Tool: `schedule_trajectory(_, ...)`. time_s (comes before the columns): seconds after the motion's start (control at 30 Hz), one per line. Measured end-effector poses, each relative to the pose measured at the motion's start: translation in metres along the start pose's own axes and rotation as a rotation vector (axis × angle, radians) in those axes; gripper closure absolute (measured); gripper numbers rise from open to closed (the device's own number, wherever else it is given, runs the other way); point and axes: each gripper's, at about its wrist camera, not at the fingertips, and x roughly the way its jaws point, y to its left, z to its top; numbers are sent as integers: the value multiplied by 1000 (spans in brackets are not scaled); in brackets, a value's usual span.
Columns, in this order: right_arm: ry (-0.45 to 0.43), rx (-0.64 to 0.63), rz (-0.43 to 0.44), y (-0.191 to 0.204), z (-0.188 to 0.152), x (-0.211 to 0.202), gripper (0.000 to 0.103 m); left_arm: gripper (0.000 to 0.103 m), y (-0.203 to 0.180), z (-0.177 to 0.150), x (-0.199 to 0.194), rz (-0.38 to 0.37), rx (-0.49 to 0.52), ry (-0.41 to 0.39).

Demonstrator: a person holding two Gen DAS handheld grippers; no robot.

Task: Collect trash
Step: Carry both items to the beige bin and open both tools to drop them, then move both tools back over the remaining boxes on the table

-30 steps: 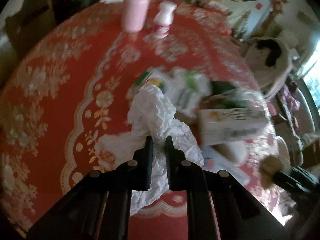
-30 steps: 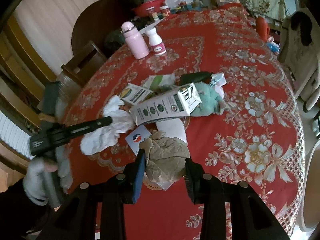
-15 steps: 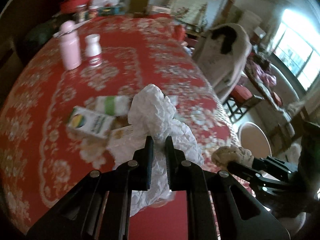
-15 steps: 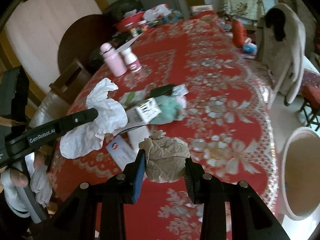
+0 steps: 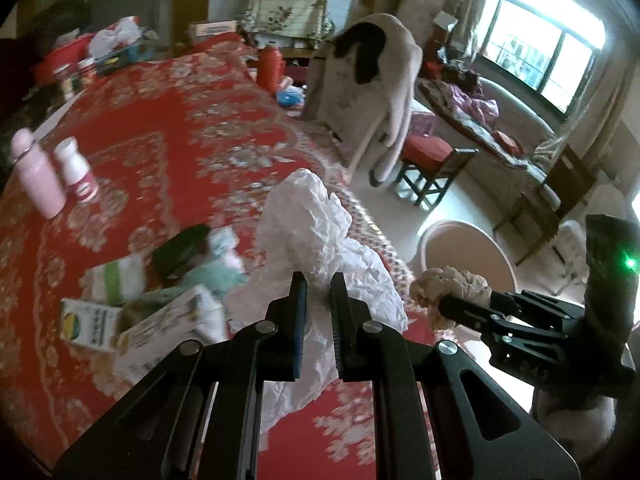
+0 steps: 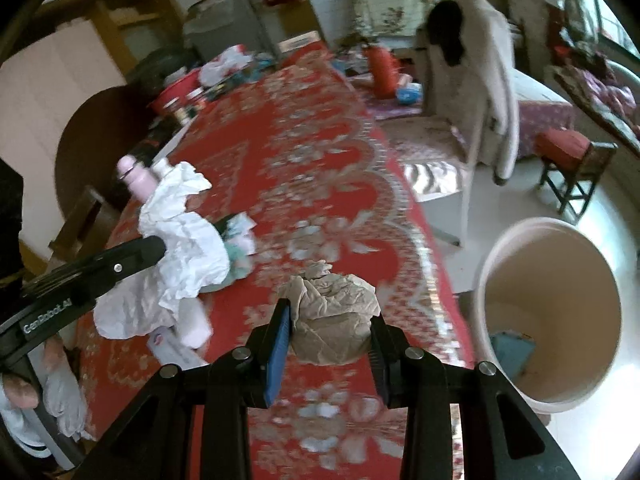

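A long table [image 5: 168,152] under a red floral cloth fills the left of the room. Beside its right edge stands a chair [image 6: 456,208] draped with a pale coat [image 6: 480,80]. Past it sits a small wooden stool [image 5: 436,160] with a red cushion. The floor [image 5: 400,208] is pale and glossy. A wide window [image 5: 536,60] at upper right lets in bright daylight. Under the window runs a bench [image 5: 480,120] heaped with clothes. At the far end hangs a flowered cloth [image 5: 288,8] against a white wall. A dark round-backed chair [image 6: 96,140] stands on the table's left side.
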Motion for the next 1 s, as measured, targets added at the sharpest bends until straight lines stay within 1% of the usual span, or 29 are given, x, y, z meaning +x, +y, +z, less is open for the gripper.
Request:
schedule_trajectory(0.1, 6, 5, -17, -26, 5, -3, 69, 94, -19, 6, 15, -9, -3, 10)
schedule_trajectory(0.33, 34, 26, -86, -96, 15, -10, 69, 94, -83, 17, 54, -52, 6, 43)
schedule_trajectory(0.47, 50, 72, -128, -142, 16, -13, 69, 94, -122, 22, 86, -98, 14, 77)
schedule_trajectory(0.53, 59, 94, -142, -160, 15, -13, 69, 94, -134, 23, 100, -126, 11, 98)
schedule_trajectory(0.6, 71, 116, -155, -178, 15, -12, 69, 94, -150, 24, 115, -139, 16, 118)
schedule_trajectory(0.77, 98, 160, -181, -209, 11, -8, 69, 93, -178, 23, 143, -188, 14, 165)
schedule_trajectory(0.8, 104, 171, -192, -215, 10, -8, 65, 91, -182, 23, 146, -199, 14, 170)
schedule_trajectory(0.83, 105, 176, -201, -218, 9, -9, 55, 91, -185, 23, 149, -206, 14, 173)
schedule_trajectory(0.87, 105, 182, -212, -223, 8, -10, 51, 89, -188, 23, 152, -216, 14, 177)
schedule_trajectory(0.9, 104, 187, -218, -227, 7, -10, 45, 83, -190, 23, 154, -228, 11, 180)
schedule_trajectory(0.93, 103, 191, -224, -230, 7, -12, 43, 79, -192, 23, 157, -243, 6, 186)
schedule_trajectory(0.97, 102, 192, -231, -232, 6, -13, 41, 69, -193, 23, 159, -254, -3, 191)
schedule_trajectory(1.0, 103, 195, -238, -235, 5, -14, 37, 63, -192, 24, 160, -259, -9, 193)
